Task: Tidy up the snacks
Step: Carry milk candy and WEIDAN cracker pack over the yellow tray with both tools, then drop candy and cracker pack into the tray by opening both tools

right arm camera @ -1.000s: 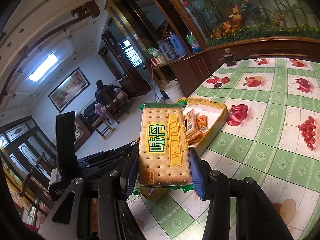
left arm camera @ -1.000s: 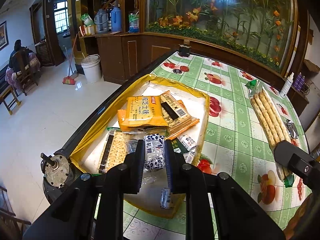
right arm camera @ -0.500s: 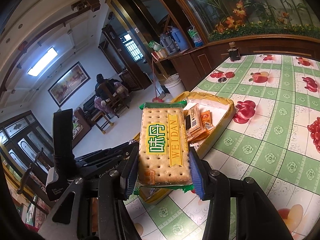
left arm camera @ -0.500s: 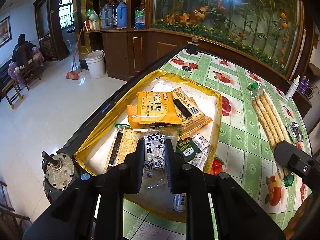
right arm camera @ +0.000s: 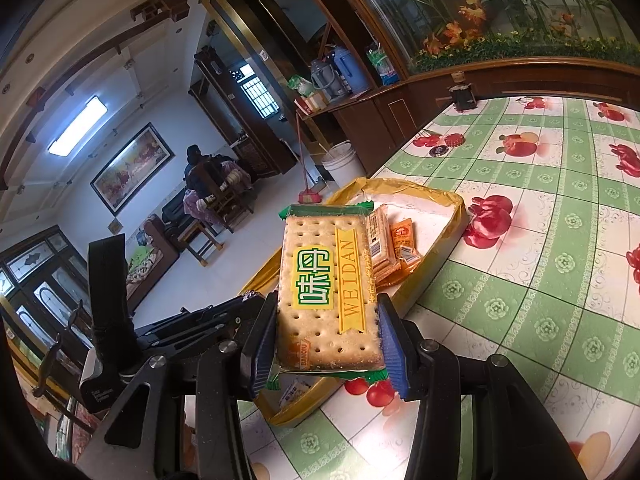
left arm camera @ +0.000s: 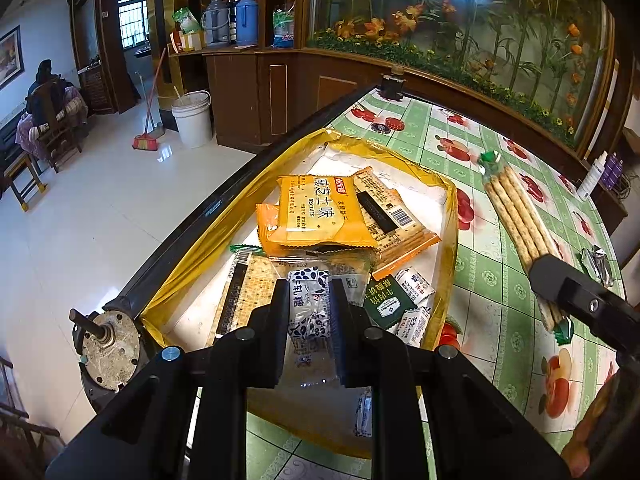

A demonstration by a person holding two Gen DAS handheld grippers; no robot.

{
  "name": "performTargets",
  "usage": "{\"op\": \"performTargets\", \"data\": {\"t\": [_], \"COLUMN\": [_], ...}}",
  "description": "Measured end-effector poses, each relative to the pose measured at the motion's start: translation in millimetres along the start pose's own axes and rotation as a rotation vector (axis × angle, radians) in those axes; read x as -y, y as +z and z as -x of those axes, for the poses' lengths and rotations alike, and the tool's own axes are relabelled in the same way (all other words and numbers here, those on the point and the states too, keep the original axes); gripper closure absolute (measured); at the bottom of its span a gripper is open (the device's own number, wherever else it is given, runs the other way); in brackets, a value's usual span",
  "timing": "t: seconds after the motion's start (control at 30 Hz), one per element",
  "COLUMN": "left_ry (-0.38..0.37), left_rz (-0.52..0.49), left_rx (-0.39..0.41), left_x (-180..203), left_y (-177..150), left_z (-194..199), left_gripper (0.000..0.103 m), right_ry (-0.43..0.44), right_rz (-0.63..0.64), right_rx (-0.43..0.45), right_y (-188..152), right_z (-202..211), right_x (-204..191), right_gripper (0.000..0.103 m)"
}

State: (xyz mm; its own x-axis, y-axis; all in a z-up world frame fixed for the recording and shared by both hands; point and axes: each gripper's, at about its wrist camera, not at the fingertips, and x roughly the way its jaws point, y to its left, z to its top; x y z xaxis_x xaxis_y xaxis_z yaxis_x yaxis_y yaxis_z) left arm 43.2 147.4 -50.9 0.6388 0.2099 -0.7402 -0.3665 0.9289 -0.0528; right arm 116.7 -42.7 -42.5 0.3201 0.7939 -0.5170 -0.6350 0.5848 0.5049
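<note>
My left gripper [left arm camera: 309, 300] is clamped on a blue-and-white candy packet [left arm camera: 309, 304], held just above the yellow tray [left arm camera: 192, 248] at the table's edge. Only the left wrist view shows me what fills the tray: an orange biscuit packet [left arm camera: 316, 212] lying on top of a flat cracker pack [left arm camera: 390, 216], another cracker sleeve [left arm camera: 250, 292] under my fingers, and small dark-green and white sachets [left arm camera: 394, 300] to the right. It also shows a long pack of biscuit sticks [left arm camera: 516, 216] lying on the green fruit-print tablecloth [left arm camera: 480, 320], apart from the tray.

From the right wrist view, my right gripper [right arm camera: 328, 332] grips a WEIDAN cracker pack [right arm camera: 326, 292] by its long sides, raised above the tray's [right arm camera: 448, 236] near corner.
</note>
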Motion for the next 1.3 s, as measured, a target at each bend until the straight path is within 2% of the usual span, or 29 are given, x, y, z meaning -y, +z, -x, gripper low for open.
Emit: {"op": "performTargets", "data": {"t": [0.3,0.83,1.3], "left_ry": [0.006,0.033,0.028], "left_rz": [0.004,0.000,0.011], "left_rx": [-0.016,-0.035,-0.045], "left_x": [-2.4,-2.6,-5.5], "left_y": [5.1,10.9,14.2], "left_z": [-10.7,-29.7,-35.4], "left_gripper": [0.086,0.086,0.086], "right_ry": [-0.001,-0.077,-0.105], "right_rz": [-0.008,0.021,0.031], "right_rx": [-0.005,-0.039,-0.051], "right_y": [16.3,34.3,41.4], "right_z": [-23.0,-65.4,-79.2], "right_x": [6.6,18.2,25.4], "right_gripper": [0.056,0.056,0.056]}}
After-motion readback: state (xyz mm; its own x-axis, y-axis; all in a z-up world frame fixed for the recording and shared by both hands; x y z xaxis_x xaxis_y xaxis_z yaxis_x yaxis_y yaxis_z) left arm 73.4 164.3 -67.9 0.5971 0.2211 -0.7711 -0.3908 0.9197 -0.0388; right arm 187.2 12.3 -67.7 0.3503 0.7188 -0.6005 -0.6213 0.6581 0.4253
